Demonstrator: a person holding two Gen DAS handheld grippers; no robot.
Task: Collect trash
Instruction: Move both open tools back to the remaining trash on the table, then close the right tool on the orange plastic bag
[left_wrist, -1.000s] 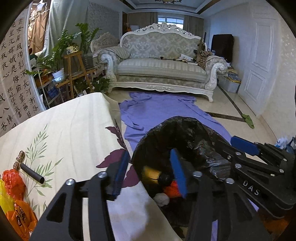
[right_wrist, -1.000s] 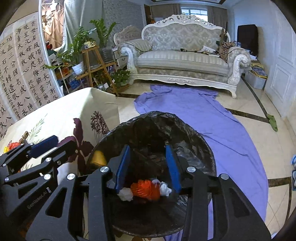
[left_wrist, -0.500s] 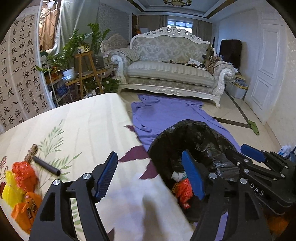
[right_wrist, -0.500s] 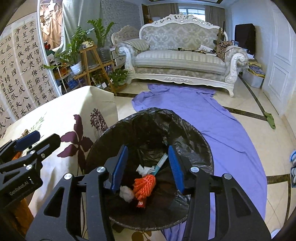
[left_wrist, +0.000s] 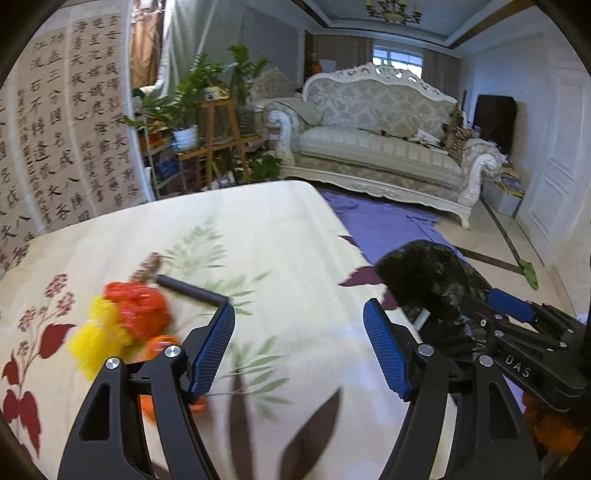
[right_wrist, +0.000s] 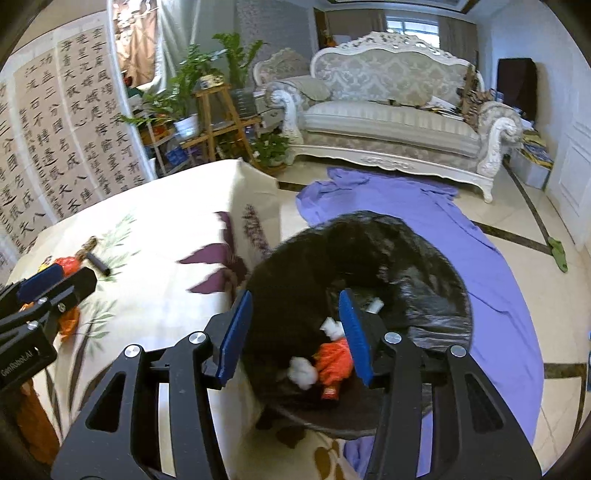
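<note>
The left gripper (left_wrist: 299, 350) hangs over the flowered tablecloth (left_wrist: 258, 240) with its jaws wide apart and nothing between them. The right gripper (right_wrist: 291, 332) hovers above the black-lined bin (right_wrist: 424, 266), jaws opening, also empty — an orange wrapper (right_wrist: 334, 360) and white wads (right_wrist: 303, 371) lie inside. The drop looks done, so fetching more is the step in hand. Just beyond the left fingers sit crumpled red and yellow wrappers (left_wrist: 125, 317) and a dark tube (left_wrist: 192, 291) — the next move calls for reaching over and closing on one.
</note>
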